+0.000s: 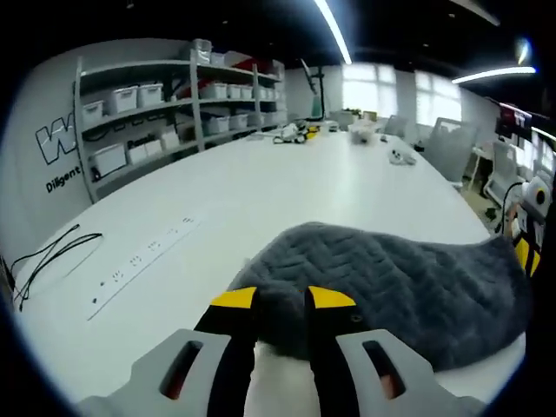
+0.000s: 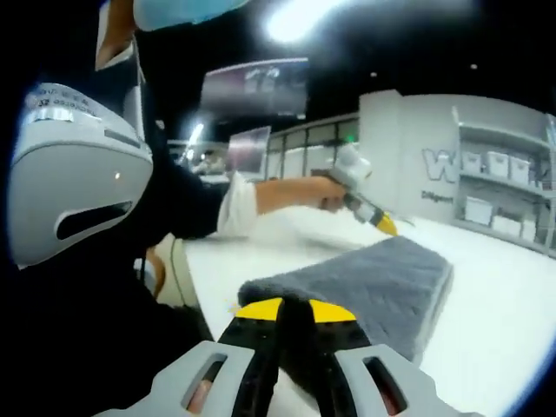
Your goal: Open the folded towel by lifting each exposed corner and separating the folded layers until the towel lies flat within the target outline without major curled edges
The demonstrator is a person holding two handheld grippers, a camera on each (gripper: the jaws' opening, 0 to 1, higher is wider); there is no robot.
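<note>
Towel [image 1: 391, 287] edge hides between the left tool's [image 1: 282, 300] yellow-tipped jaws, which are nearly closed and pinching the grey fabric just ahead on the white counter [image 1: 261, 191]. In the right gripper view, the right tool [image 2: 294, 308] grips a near corner of the towel [image 2: 373, 282], jaws almost together. Wall lettering beyond the shelves [image 1: 165, 113] is cut off: "W" and "Diligent".
</note>
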